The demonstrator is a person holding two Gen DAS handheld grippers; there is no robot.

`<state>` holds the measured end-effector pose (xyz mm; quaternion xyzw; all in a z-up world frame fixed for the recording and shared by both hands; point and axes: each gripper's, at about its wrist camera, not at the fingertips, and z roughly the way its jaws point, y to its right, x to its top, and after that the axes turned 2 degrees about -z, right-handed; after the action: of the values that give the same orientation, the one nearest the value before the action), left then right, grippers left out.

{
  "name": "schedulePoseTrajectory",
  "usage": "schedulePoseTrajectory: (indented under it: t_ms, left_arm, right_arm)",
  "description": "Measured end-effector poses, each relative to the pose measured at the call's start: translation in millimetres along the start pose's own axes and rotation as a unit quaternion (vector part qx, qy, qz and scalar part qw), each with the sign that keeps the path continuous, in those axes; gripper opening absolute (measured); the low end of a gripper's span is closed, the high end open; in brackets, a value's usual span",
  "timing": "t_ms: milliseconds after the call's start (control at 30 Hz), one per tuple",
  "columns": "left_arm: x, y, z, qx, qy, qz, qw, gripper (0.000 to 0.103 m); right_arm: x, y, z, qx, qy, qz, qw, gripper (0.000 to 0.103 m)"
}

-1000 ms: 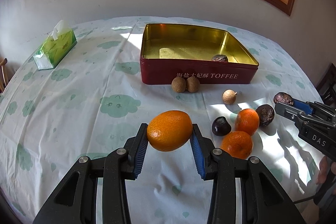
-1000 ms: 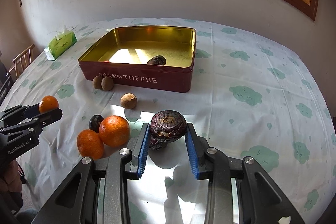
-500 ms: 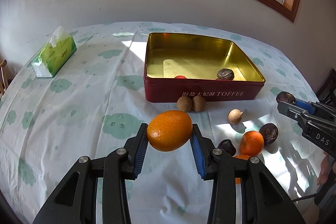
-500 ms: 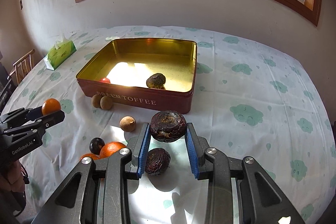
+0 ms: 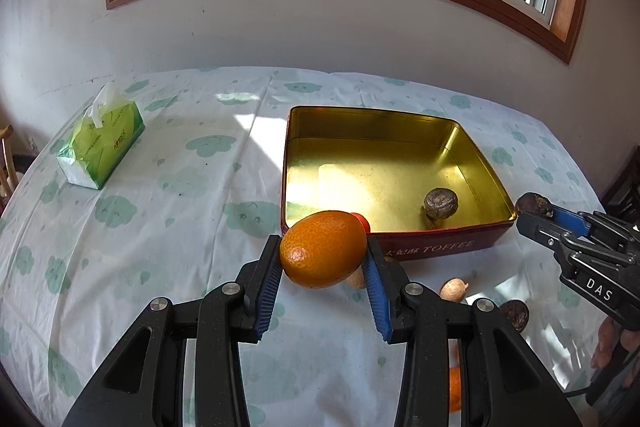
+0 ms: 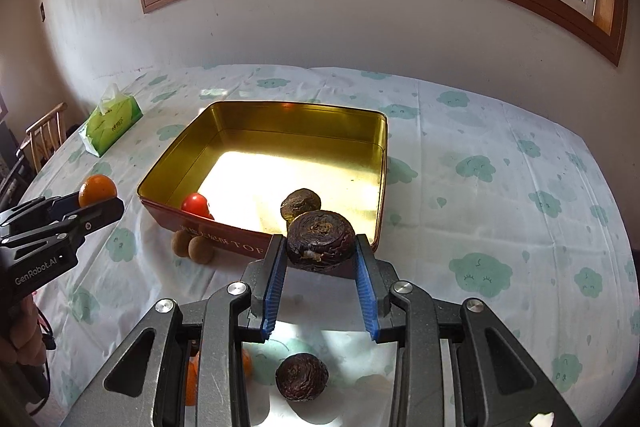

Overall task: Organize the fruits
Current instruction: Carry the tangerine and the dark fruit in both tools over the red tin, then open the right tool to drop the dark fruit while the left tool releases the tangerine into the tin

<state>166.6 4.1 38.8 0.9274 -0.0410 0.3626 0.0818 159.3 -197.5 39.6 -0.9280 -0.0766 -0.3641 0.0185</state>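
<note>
Orange and glossy, a mandarin point(image 5: 323, 249) is pinched between the blue ribbed pads of the left gripper point(image 5: 323, 259) and is held in the air just in front of the near-left corner of the toffee tin point(image 5: 440, 247). The tin, red outside and gold inside, stands open on a tablecloth point(image 5: 160, 207) printed with green clouds. Inside it a wrinkled dark fruit point(image 5: 440, 203) is seen near the front wall, and a small red tomato point(image 6: 195, 204) lies in the near-left corner. A second wrinkled dark fruit, the held passion fruit point(image 6: 321, 240), is clamped between the pads of the right gripper point(image 6: 321, 255), raised before the tin's front wall. On the cloth just outside that wall two brown round fruits point(image 6: 192, 247) are found touching each other, and a tan one point(image 5: 454, 289) lies nearer the camera. Another dark fruit point(image 6: 302, 377) rests on the cloth below the right gripper, with an orange one point(image 6: 192, 379) partly hidden behind the gripper's frame. A green tissue pack point(image 5: 100, 143) is set well apart, far left on the table.
</note>
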Motion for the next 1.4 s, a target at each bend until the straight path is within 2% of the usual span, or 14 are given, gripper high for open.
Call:
schedulePoseTrajectory:
  t_ms: [300,733,1200,1400]
  left_arm:
    - [20.6,6.0,31.1,-0.002,-0.013,0.007,0.9999,0.041]
    - [29.8,9.0,67.2,0.005,-0.037,0.014,0.9992,0.041]
    - [24.1,10.6,86.8,0.012,-0.056,0.019,0.9981,0.041]
    - [23.2,11.5,86.7,0.016,-0.053,0.02,0.9983,0.041]
  right_arm:
    - [17.8,1.2,29.5,0.005,-0.014,-0.001,1.0,0.031]
    - [24.8,1.0,61.9,0.006,-0.04,-0.004,0.999,0.031]
    - [21.1,4.5,77.9,0.006,-0.054,0.001,0.999,0.031]
    - [20.9,5.6,79.3,0.007,-0.055,0.003,0.998,0.031]
